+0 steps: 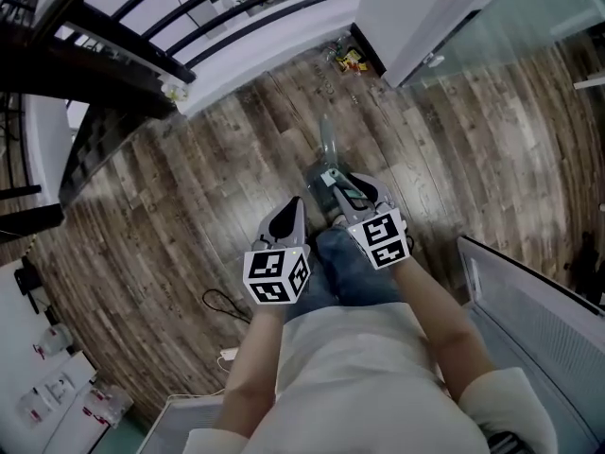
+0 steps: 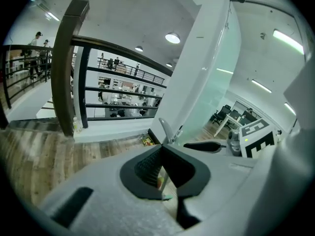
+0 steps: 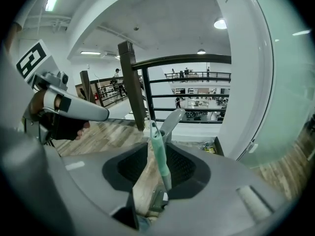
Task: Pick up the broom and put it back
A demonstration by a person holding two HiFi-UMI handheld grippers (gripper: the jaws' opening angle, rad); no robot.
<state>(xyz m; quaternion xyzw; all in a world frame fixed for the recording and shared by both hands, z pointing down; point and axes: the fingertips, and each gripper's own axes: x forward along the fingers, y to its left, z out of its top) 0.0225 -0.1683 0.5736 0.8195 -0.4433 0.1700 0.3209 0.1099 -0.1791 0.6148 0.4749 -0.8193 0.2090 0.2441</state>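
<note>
The broom's teal handle [image 3: 158, 154] stands upright between the jaws of my right gripper [image 3: 157, 147], which are open; floor shows between the handle and the left pad. In the head view the right gripper [image 1: 346, 193] is low over the wood floor, just ahead of the person's knees. A grey upright handle [image 1: 326, 138] rises just beyond it, and also shows past the teal handle in the right gripper view [image 3: 171, 122]. My left gripper [image 1: 291, 211] hangs beside it on the left, shut and empty, its tips together [image 2: 161, 148].
A dark railing with thick posts [image 1: 123, 74] runs along the far left. A white column [image 1: 425, 17] and a glass partition stand at the far right, with small yellow items [image 1: 350, 61] at the base. A black cable [image 1: 222, 303] lies on the floor. A white panel [image 1: 539, 310] stands on the right.
</note>
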